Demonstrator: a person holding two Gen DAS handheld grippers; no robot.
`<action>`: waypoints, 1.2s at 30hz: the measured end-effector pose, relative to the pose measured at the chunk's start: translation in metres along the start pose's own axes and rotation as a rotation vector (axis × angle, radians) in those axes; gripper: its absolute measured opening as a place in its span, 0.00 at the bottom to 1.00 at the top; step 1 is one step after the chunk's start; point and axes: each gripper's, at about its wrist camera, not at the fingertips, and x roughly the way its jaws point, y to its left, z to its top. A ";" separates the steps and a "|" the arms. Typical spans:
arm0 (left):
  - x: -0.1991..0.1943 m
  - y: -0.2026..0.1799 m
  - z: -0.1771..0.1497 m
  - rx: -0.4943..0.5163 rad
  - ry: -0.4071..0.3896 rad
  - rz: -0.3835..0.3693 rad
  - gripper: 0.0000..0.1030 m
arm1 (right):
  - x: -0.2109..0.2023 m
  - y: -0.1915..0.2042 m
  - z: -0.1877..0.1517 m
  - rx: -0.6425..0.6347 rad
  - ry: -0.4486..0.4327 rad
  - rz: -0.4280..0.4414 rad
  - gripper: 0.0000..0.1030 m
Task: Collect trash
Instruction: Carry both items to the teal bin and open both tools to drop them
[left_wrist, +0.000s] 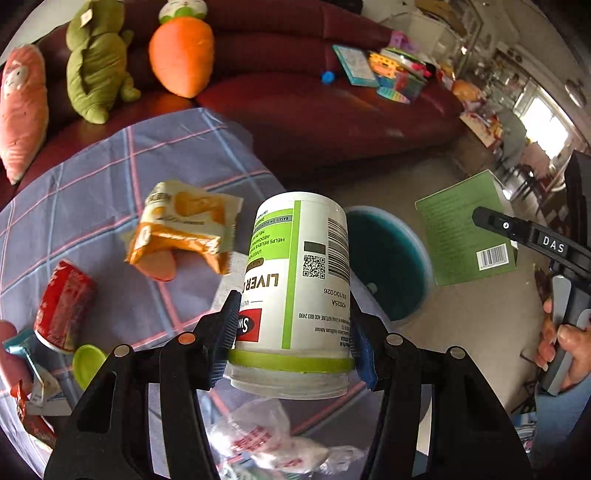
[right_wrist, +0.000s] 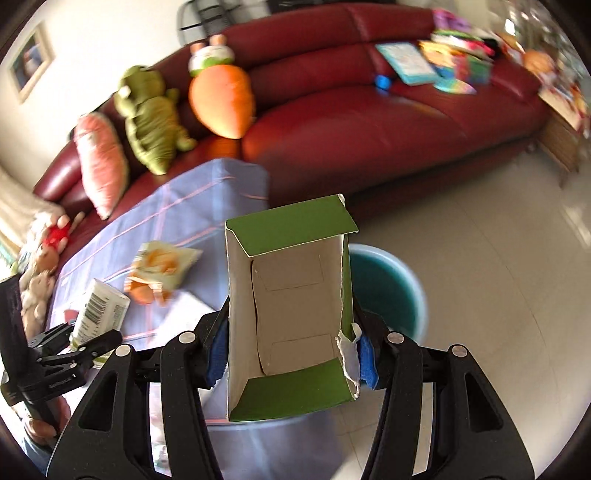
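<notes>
My left gripper (left_wrist: 291, 332) is shut on a white and green supplement bottle (left_wrist: 295, 291), held upside down above the table's edge. Beyond it on the floor stands a blue-green trash bin (left_wrist: 391, 262). My right gripper (right_wrist: 291, 350) is shut on an opened green cardboard box (right_wrist: 291, 310), its brown inside facing the camera, with the trash bin (right_wrist: 388, 291) just behind it. In the left wrist view the green box (left_wrist: 465, 229) and the right gripper (left_wrist: 491, 221) appear at the right. In the right wrist view the bottle (right_wrist: 99, 314) in the left gripper (right_wrist: 90, 341) shows at the left.
On the blue plaid tablecloth (left_wrist: 92, 192) lie an orange snack wrapper (left_wrist: 184, 229), a crushed red can (left_wrist: 64, 306), a green lid (left_wrist: 86, 363) and a crumpled plastic bag (left_wrist: 273, 439). A red sofa (right_wrist: 369, 122) with plush toys (right_wrist: 221, 99) stands behind. Pale tiled floor (right_wrist: 498, 295) surrounds the bin.
</notes>
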 end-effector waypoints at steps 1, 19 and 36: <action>0.009 -0.009 0.005 0.013 0.011 -0.002 0.54 | 0.006 -0.013 -0.001 0.018 0.010 -0.007 0.51; 0.095 -0.046 0.034 0.028 0.116 -0.030 0.54 | 0.089 -0.042 0.025 0.042 0.103 0.033 0.63; 0.112 -0.069 0.031 0.088 0.162 -0.051 0.54 | 0.067 -0.077 0.017 0.105 0.096 -0.026 0.73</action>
